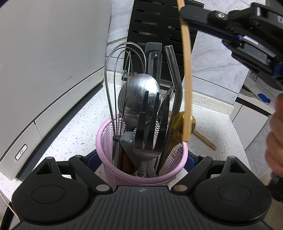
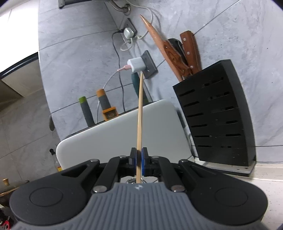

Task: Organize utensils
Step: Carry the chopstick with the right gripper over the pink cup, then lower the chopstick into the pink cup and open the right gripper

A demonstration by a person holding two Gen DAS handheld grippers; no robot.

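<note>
A pink mesh cup [image 1: 113, 141] stands on the speckled counter between the blue pads of my left gripper [image 1: 141, 157], which is shut on its sides. It holds a wire whisk [image 1: 123, 79], a large steel spoon [image 1: 138, 95], a black fork [image 1: 146, 123], a gold spoon [image 1: 178, 123] and a bent metal straw [image 1: 174, 70]. My right gripper [image 2: 139, 155] is shut on a wooden chopstick [image 2: 139, 115]. In the left wrist view the right gripper [image 1: 185, 15] comes in from the upper right. The chopstick [image 1: 187, 79] hangs upright there, its lower tip just above the cup's right rim.
A second chopstick [image 1: 206, 140] lies on the counter right of the cup. A white appliance [image 1: 44, 70] fills the left, and a black knife block [image 1: 159, 26] stands behind against the tiled wall. A hand [image 1: 276, 138] shows at the right edge. The counter edge drops off on the right.
</note>
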